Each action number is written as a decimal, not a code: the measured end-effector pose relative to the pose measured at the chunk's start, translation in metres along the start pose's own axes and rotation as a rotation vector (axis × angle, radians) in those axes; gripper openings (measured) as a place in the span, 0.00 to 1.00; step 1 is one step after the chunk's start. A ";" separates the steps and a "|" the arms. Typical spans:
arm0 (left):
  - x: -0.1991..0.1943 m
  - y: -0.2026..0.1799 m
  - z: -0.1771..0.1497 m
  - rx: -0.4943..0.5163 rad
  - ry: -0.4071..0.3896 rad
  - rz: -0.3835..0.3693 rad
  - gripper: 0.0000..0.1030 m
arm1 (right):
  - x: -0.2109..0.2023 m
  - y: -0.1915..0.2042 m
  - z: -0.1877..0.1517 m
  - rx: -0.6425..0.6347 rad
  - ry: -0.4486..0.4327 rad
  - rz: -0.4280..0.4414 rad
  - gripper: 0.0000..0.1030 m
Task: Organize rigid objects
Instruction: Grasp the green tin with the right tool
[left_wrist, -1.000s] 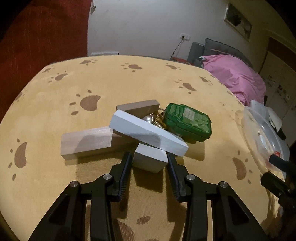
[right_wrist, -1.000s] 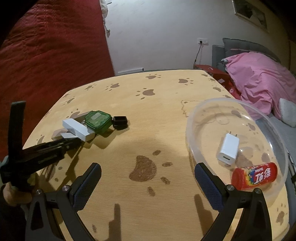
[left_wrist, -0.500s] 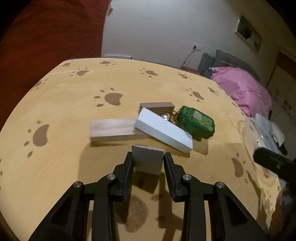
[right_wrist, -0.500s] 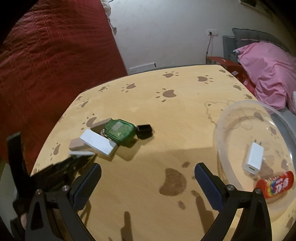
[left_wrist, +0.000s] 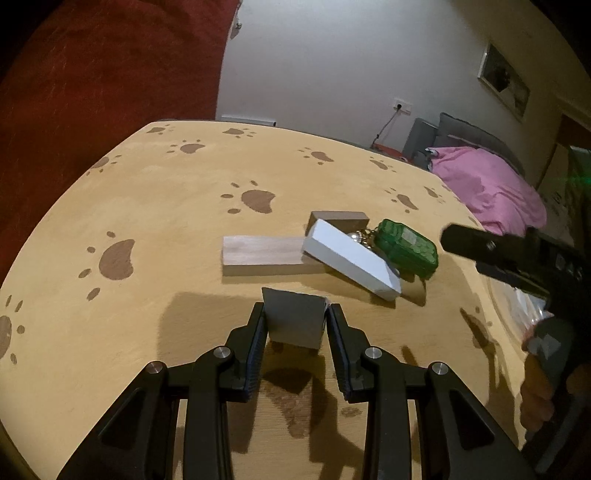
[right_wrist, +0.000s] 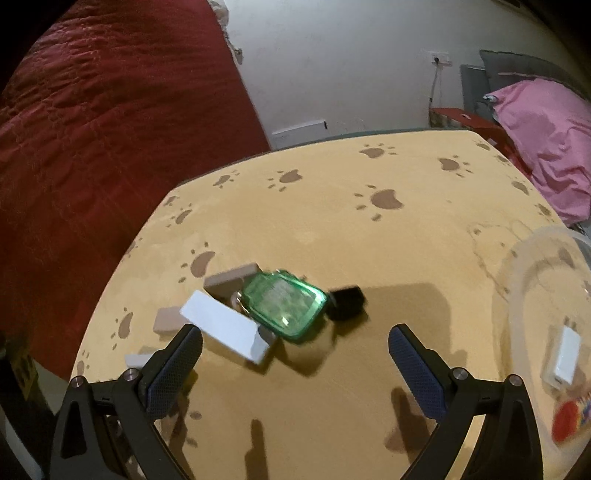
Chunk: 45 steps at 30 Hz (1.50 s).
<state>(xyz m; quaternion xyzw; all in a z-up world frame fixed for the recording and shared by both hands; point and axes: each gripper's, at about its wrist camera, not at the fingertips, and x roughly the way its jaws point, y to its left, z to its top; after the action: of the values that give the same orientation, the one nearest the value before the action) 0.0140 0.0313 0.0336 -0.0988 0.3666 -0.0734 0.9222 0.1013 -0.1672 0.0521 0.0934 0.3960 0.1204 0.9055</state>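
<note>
Now the left gripper (left_wrist: 295, 325) is clamped on a small grey block (left_wrist: 293, 320), held clear of the table (left_wrist: 177, 206) with its shadow falling below, which suggests it has been picked out of the pile so it can be carried elsewhere. The pile lies just beyond it: a white bar (left_wrist: 351, 264) leaning across a pale wooden block (left_wrist: 262, 254), a darker block (left_wrist: 340, 218) at the far side, and a green case (left_wrist: 406, 247) to the right.

The right gripper (right_wrist: 295, 363) hangs with its jaws spread wide and nothing between them, near the green case and a small black object (right_wrist: 346, 301), probably readying for the next pick. At the right edge a clear bowl (right_wrist: 517, 280) already holds a white charger (right_wrist: 563, 356) and a red tube (right_wrist: 570, 419), so it looks like the collecting place.

The table is yellow with brown paw prints; a red quilt (right_wrist: 110, 147), a white wall and a pink blanket (right_wrist: 546, 140) surround it.
</note>
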 end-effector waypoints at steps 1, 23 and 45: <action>0.000 0.001 0.000 -0.002 0.000 -0.001 0.32 | 0.003 0.002 0.002 -0.008 -0.004 0.003 1.00; 0.002 0.003 -0.002 -0.010 0.008 -0.015 0.33 | 0.048 0.016 0.008 -0.215 -0.005 -0.059 0.60; -0.003 -0.003 -0.002 -0.001 -0.006 -0.031 0.33 | 0.004 -0.009 -0.024 -0.117 0.003 0.001 0.46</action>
<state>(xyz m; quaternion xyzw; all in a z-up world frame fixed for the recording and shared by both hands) 0.0105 0.0290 0.0353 -0.1052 0.3624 -0.0874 0.9219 0.0871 -0.1725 0.0309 0.0401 0.3898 0.1440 0.9087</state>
